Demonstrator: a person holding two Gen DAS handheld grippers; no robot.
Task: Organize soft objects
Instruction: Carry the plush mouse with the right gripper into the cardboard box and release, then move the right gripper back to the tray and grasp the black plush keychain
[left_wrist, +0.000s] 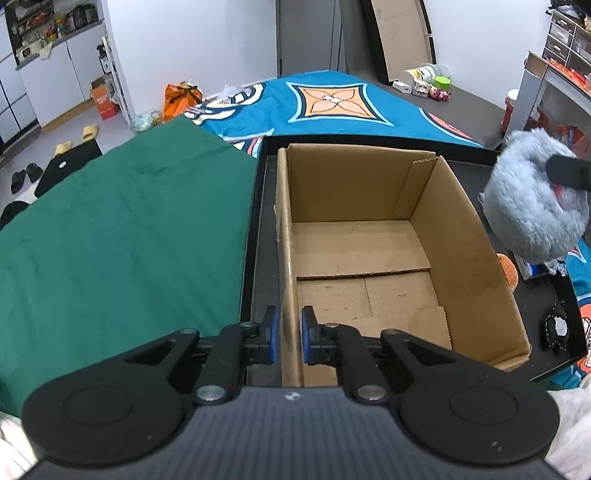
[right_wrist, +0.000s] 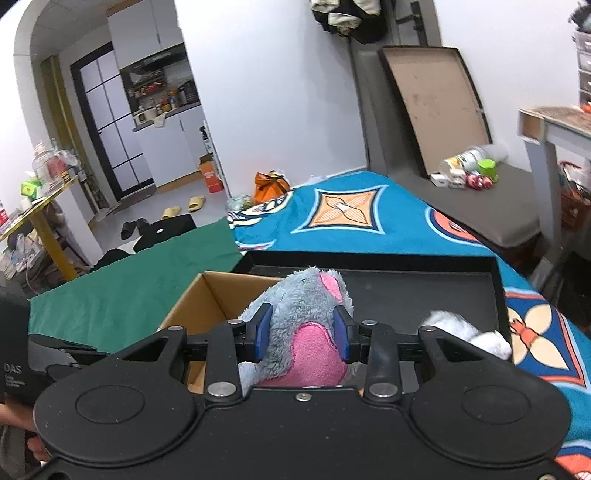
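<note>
An open, empty cardboard box stands in a black tray. My left gripper is shut on the box's near left wall, which sits between the blue pads. To the right of the box a grey furry plush toy hangs above the tray. In the right wrist view the plush toy is grey with pink patches. My right gripper is shut on its body, above the tray and just right of the box. A pale furry part of the toy sticks out to the right.
A green cloth covers the surface left of the tray, and a blue patterned blanket lies beyond it. An orange perforated item and a small black-and-white item lie in the tray's right part. A desk stands at the far right.
</note>
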